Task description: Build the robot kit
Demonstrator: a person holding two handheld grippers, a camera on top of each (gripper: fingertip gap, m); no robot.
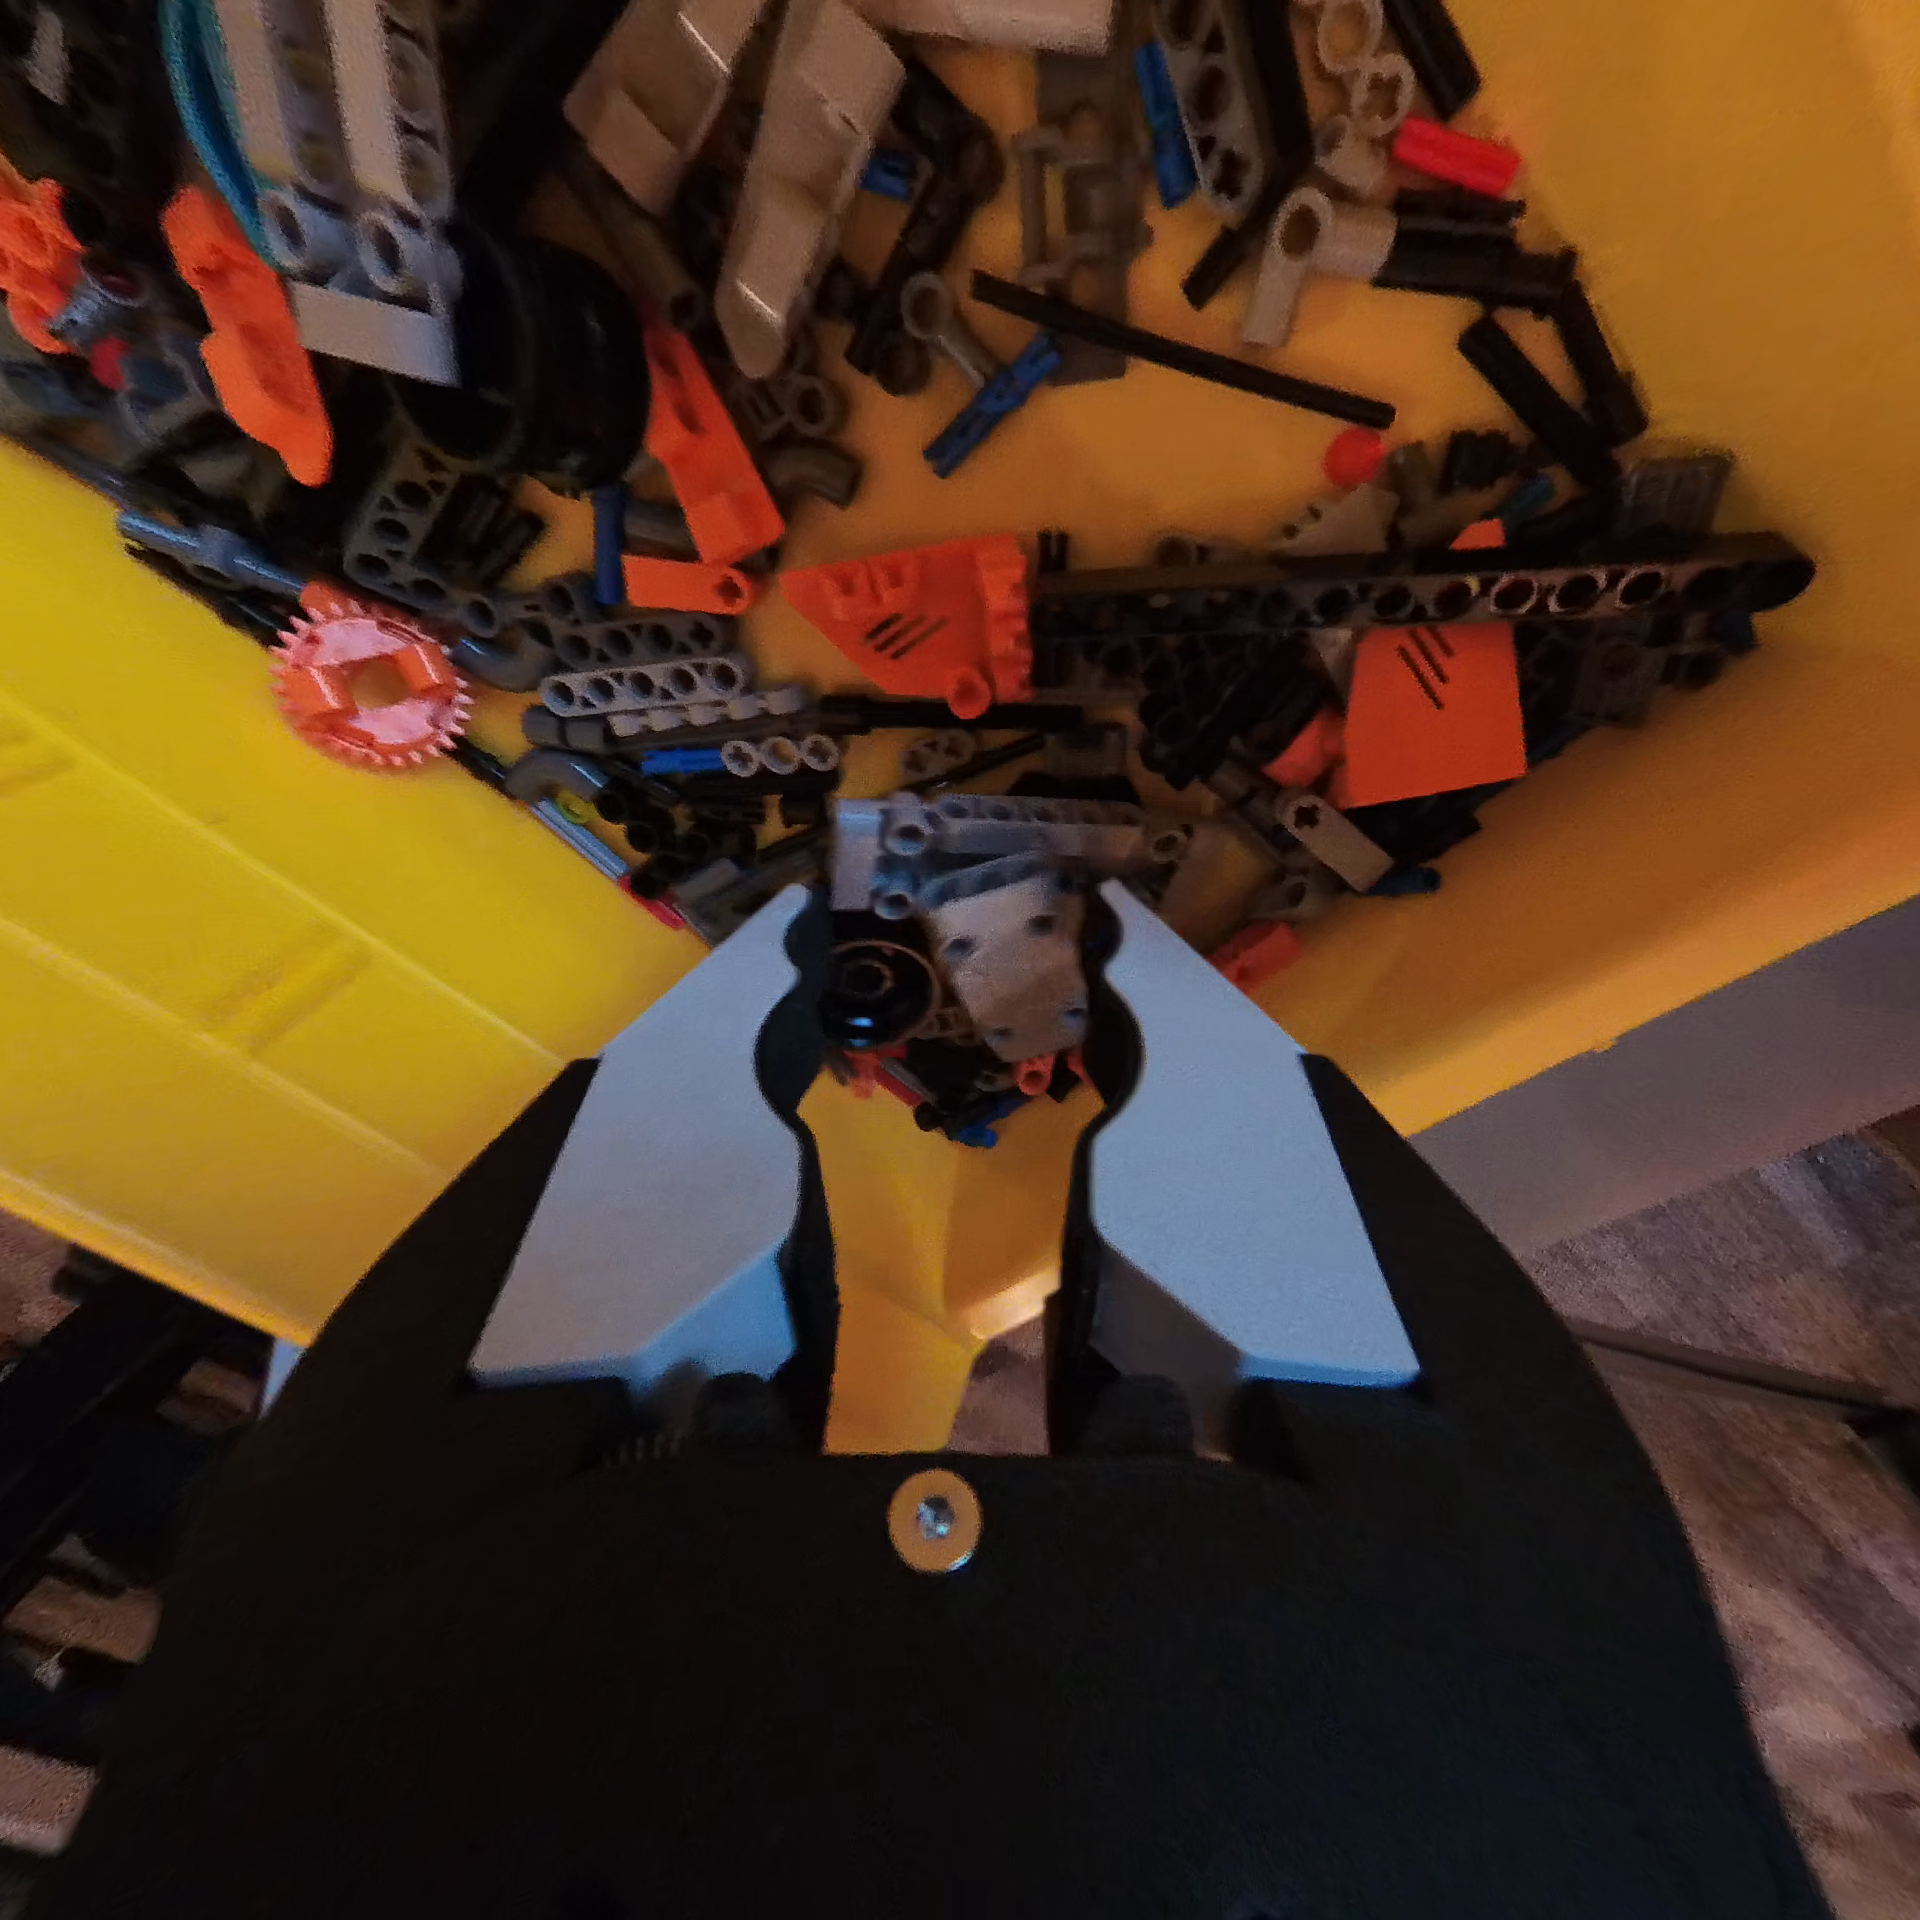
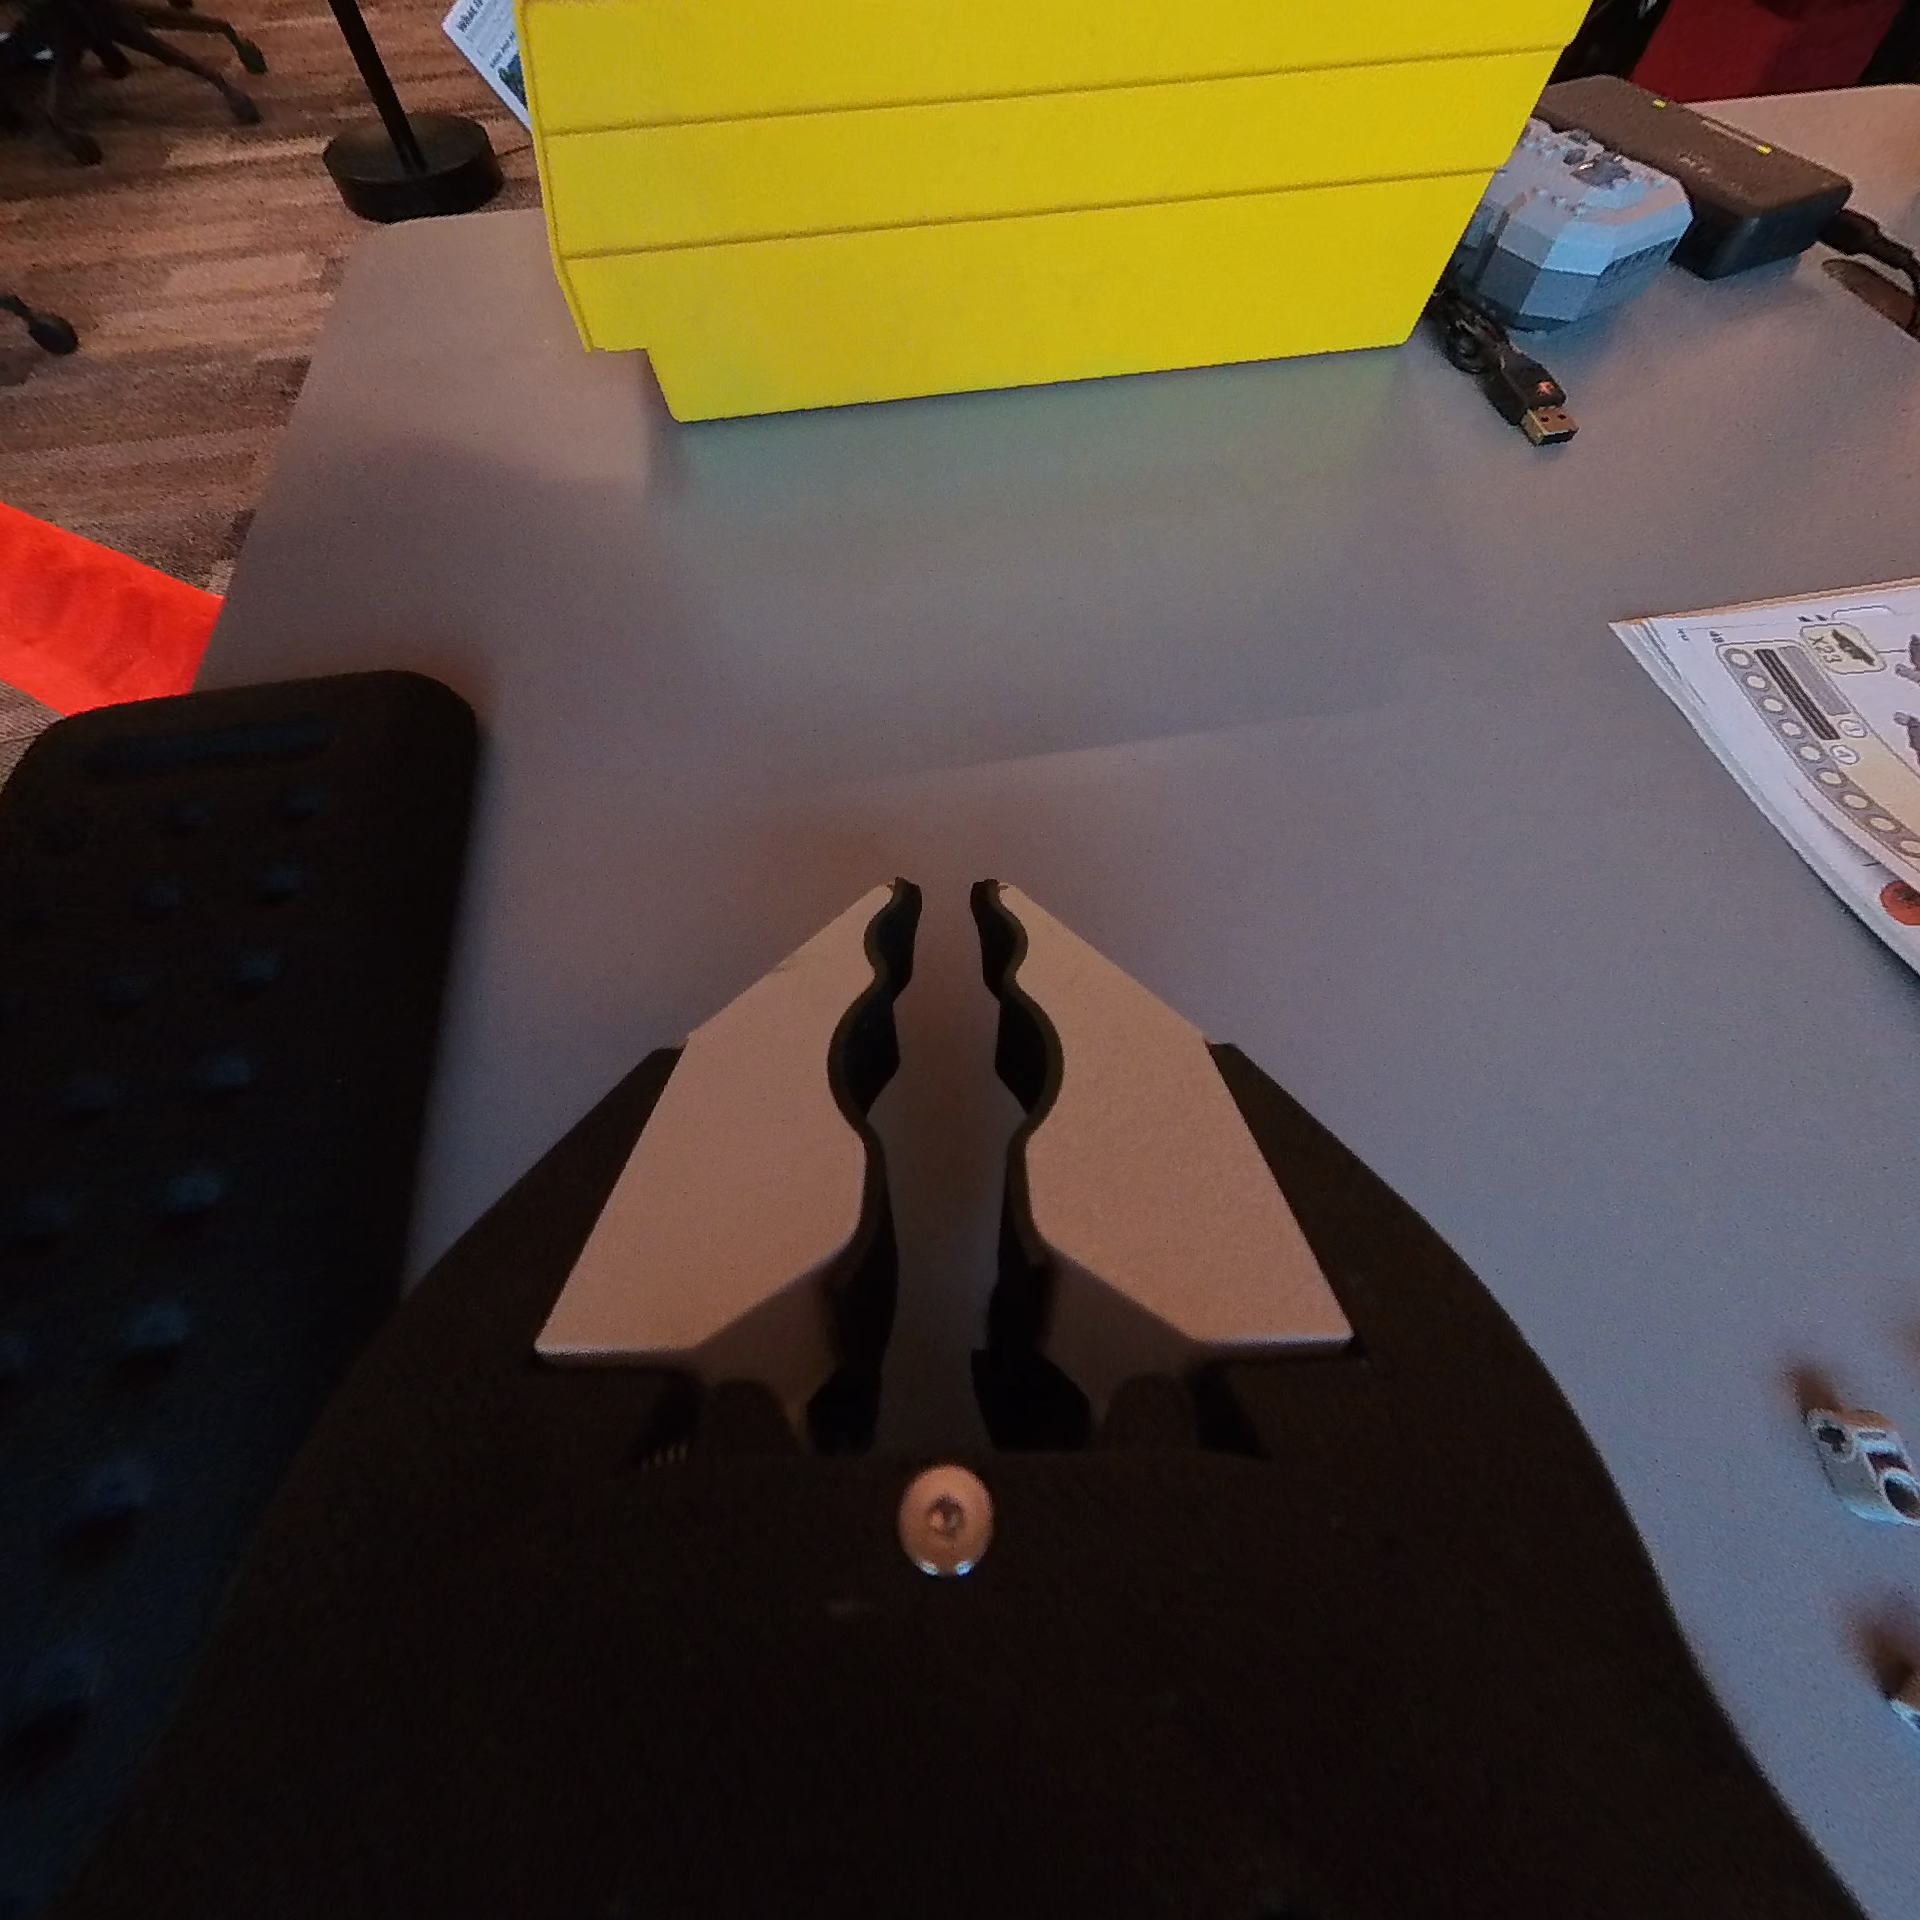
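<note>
My left gripper (image 1: 954,894) reaches into a yellow bin (image 1: 260,987) full of loose building parts. Its jaws are closed on a small built cluster: a light grey panel with holes (image 1: 1013,966) and a black round hub (image 1: 868,987). Around it lie an orange gear (image 1: 369,691), orange panels (image 1: 914,618) and a long black holed beam (image 1: 1455,592). My right gripper (image 2: 943,888) is shut and empty, with only a thin slit between its tips. It hovers over a grey table (image 2: 1039,623), well in front of the yellow bin (image 2: 1039,208).
In the right wrist view, a black perforated pad (image 2: 208,1039) lies at the left. A printed instruction booklet (image 2: 1787,748) lies at the right edge. A grey brick unit (image 2: 1569,239), a black adapter (image 2: 1704,177) and a USB plug (image 2: 1538,410) sit beside the bin. Small tan parts (image 2: 1865,1465) lie at the right. Across from one pair of fingers to the other is roughly 35 cm. My left tips are roughly 8 cm from the orange gear (image 1: 369,691).
</note>
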